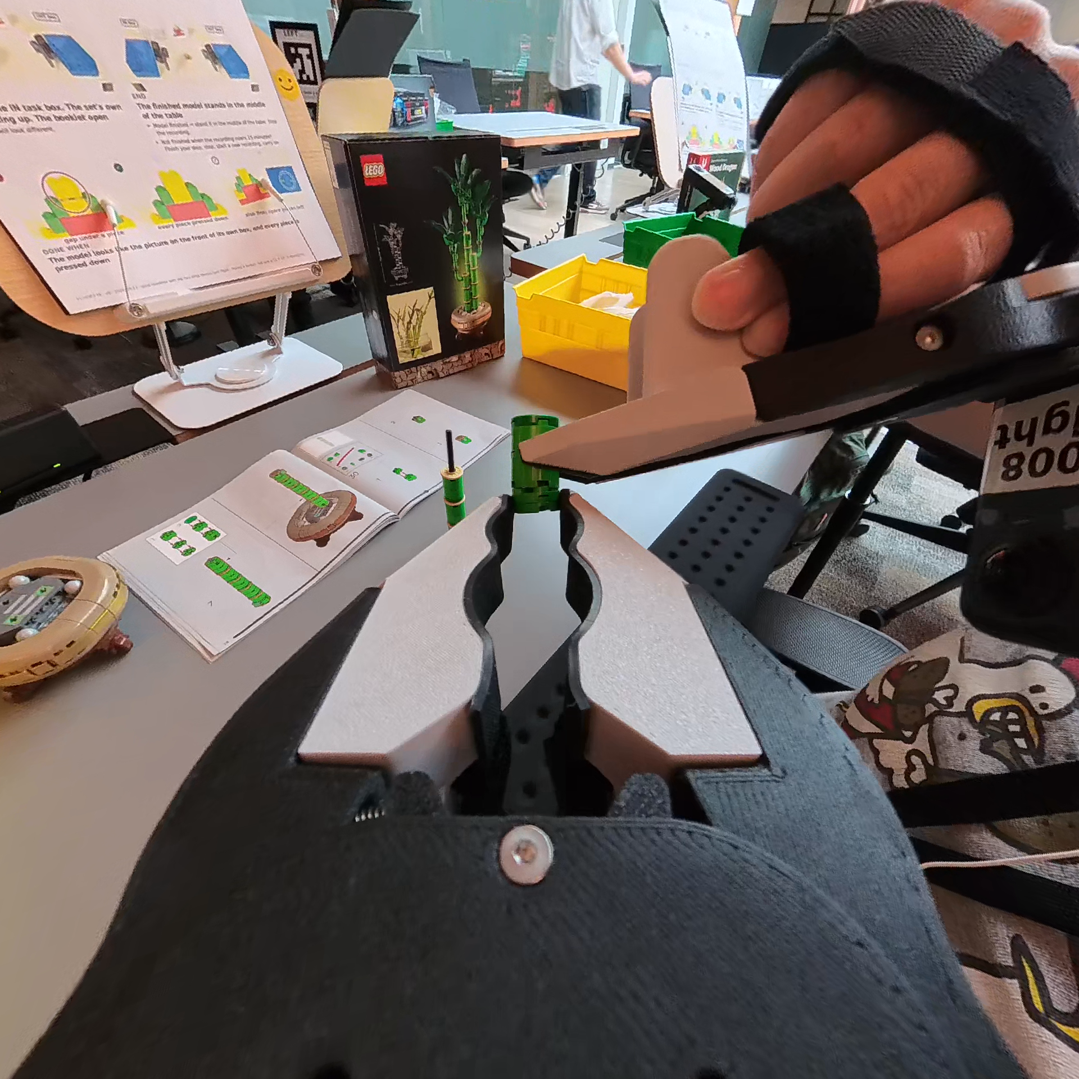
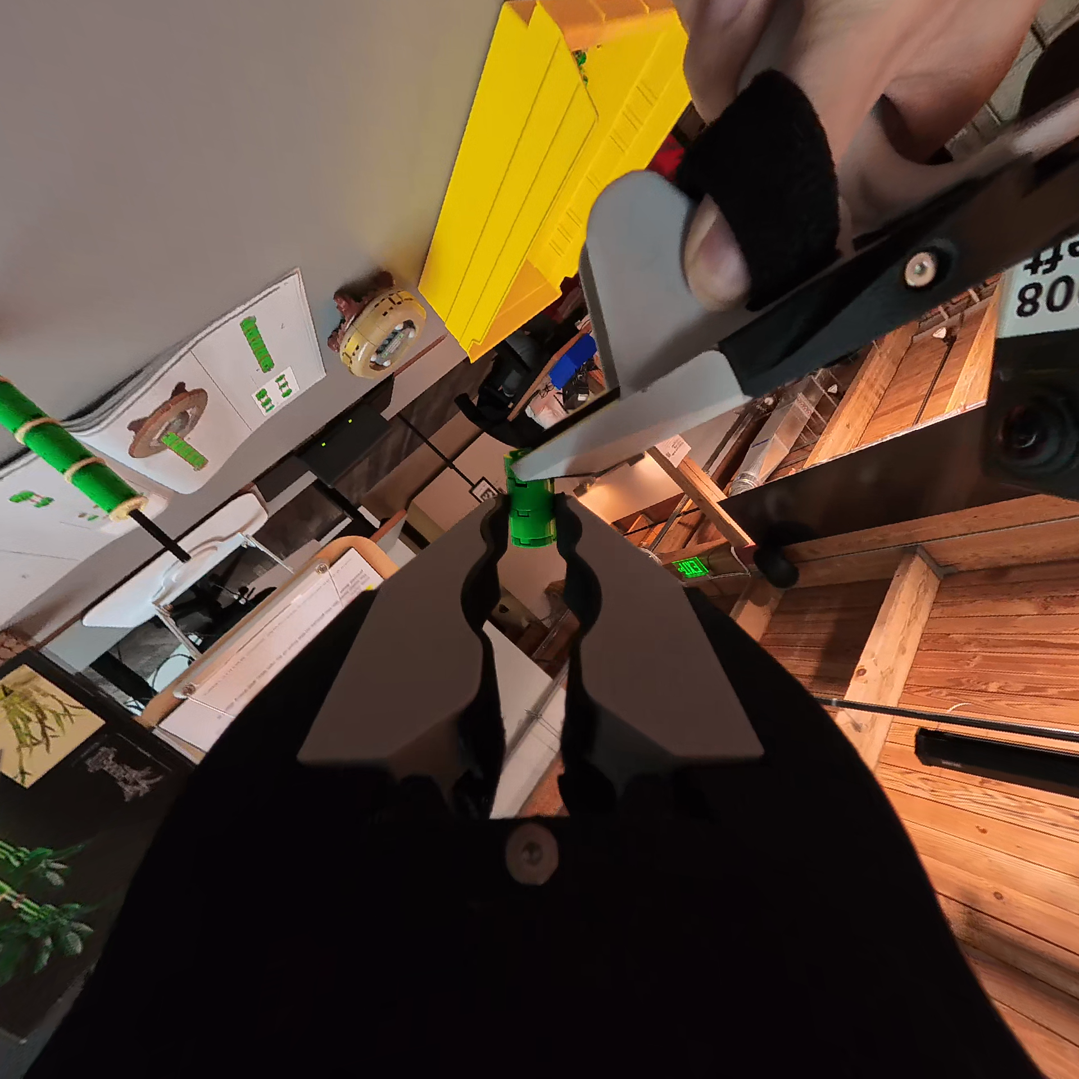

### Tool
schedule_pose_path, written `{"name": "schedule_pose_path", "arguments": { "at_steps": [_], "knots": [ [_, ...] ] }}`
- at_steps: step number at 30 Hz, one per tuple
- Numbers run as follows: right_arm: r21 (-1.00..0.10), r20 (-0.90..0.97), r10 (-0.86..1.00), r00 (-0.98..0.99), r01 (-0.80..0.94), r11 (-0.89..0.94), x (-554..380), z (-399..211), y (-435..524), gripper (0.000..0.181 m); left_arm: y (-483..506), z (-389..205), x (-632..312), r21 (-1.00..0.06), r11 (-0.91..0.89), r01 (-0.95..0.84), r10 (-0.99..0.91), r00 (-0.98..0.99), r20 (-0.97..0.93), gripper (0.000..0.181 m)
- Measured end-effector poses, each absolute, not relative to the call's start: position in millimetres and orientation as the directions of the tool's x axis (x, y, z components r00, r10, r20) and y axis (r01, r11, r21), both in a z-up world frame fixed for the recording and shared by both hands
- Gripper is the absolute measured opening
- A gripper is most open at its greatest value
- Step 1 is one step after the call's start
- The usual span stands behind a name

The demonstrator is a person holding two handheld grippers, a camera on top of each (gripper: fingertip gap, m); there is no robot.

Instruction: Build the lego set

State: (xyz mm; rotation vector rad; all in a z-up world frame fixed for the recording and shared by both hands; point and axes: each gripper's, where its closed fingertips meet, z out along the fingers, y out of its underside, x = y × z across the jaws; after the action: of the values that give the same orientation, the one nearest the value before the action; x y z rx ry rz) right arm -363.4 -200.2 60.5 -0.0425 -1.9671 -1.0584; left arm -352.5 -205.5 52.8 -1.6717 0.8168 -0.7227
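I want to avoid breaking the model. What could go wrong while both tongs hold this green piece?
1. Both tongs, left and right, pinch the small green stalk piece only at their tips, above the table; it may slip and fall.
2. Squeezing from two sides could split its stacked rings.
3. The standing green rod is close and might be knocked over.

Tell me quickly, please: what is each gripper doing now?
Left gripper: shut on the green cylinder piece, lower end.
Right gripper: shut on the same green cylinder piece, at its other end.
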Motion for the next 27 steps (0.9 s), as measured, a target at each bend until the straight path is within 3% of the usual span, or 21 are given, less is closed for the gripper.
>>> {"name": "schedule_pose_path", "arguments": {
  "at_steps": [9,21,27],
  "knots": [
    [0.758,0.605,-0.398,-0.689,0.347,0.552,-358.2,90.0,-191.3,0.014,-196.4,79.9,-345.9,-0.986,-0.083,-0.146,-0.810,0.586,-0.019,0.015],
    [0.866,0.450,-0.416,-0.790,0.273,0.419,-357.6,196.9,-152.4,0.014,-157.2,188.1,-343.8,-0.996,0.046,0.075,-0.863,0.506,-0.002,0.014],
    [0.895,0.381,-0.394,-0.836,0.227,0.384,-359.2,215.8,-147.7,0.014,-151.6,214.0,-343.6,-0.985,0.087,0.151,-0.875,0.483,-0.003,0.014]
  ]
}}
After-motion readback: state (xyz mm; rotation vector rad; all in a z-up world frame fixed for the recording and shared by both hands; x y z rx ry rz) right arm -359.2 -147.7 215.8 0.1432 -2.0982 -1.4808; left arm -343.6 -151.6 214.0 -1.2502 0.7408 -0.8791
